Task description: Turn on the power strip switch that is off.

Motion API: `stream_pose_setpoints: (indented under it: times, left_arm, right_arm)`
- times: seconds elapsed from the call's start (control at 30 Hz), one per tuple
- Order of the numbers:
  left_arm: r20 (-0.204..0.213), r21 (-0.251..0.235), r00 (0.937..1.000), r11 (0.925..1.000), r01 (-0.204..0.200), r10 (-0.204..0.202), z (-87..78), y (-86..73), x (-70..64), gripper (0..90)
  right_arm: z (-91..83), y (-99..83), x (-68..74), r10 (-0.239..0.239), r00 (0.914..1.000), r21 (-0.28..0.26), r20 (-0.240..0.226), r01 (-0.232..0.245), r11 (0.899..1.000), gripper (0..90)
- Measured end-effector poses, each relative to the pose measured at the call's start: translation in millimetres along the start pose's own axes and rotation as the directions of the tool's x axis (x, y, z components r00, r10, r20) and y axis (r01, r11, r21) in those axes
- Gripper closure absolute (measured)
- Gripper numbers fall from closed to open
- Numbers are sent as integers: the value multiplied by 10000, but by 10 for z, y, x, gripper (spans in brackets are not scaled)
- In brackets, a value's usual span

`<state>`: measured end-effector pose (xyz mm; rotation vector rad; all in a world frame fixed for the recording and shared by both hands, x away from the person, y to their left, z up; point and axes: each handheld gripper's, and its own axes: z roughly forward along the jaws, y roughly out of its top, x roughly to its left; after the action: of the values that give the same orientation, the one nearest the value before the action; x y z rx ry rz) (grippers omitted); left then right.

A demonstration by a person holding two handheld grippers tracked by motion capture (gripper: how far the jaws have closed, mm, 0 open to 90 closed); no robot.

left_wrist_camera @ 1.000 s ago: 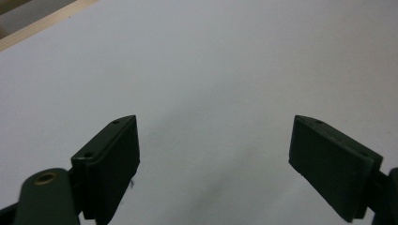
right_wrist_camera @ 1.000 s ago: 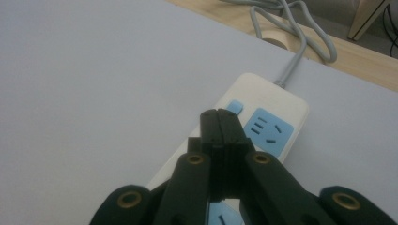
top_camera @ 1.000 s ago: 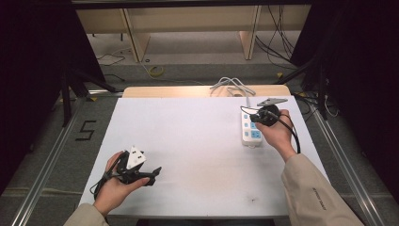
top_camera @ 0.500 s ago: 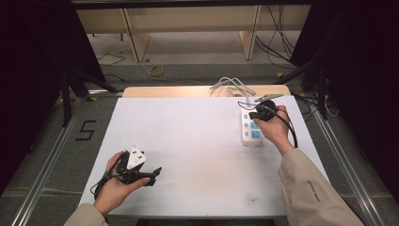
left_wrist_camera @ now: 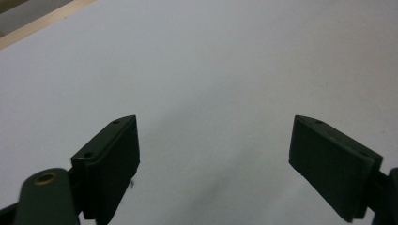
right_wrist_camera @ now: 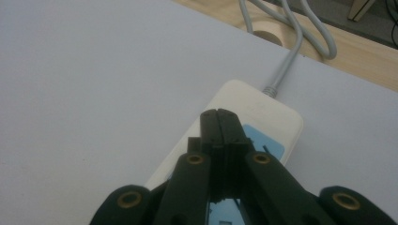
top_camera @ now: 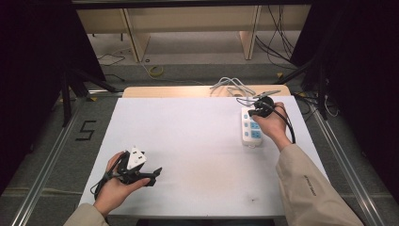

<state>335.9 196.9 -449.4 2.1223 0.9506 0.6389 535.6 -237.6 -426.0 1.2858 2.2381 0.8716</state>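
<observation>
Right gripper view: right gripper (right_wrist_camera: 219, 123) jaws pressed together over rounded white plastic power strip (right_wrist_camera: 261, 108); left gripper (left_wrist_camera: 213, 161) jaws spread.

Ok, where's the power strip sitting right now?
In the high view the power strip lies on the white table's far right side, directly under the right hand-held gripper; its grey cable runs off the far edge.

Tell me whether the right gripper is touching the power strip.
Cannot tell. In the right gripper view the right gripper, jaws shut, overlaps the power strip, hiding any contact or gap.
</observation>
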Motion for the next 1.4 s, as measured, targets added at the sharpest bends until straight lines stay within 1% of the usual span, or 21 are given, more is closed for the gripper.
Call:
stream_pose_setpoints:
  times: [0.47, 0.77, 0.83, 0.9, 0.97, 1.4]
  left_arm:
    - [25, -25, 10000, 10000, 12, -12, 1, 0, -3, 163]
    - [24, -32, 10000, 10000, 11, -11, 0, -1, -1, 163]
    - [29, -84, 10000, 9999, 67, -67, 4, -1, -3, 163]
    - [31, -24, 10000, 10000, 9, -9, 1, -1, 0, 163]
    - [23, -96, 10000, 9999, 73, -73, 3, 0, -4, 163]
    - [40, -83, 10000, 9999, 65, -64, 5, -2, -1, 163]
  right_arm:
    - [145, 46, -35, 18, 10000, 329, 4, -18, 9995, 900]
    - [188, 84, -52, 15, 10000, 532, 60, -18, 9986, 900]
    - [209, 85, -56, 17, 10000, 586, 80, -22, 9983, 900]
    - [224, 83, -59, 64, 9999, 630, 85, -69, 9980, 900]
    - [238, 80, -59, 87, 9999, 674, 81, -92, 9977, 900]
    - [297, 92, -53, 90, 9999, 787, 90, -96, 9968, 900]
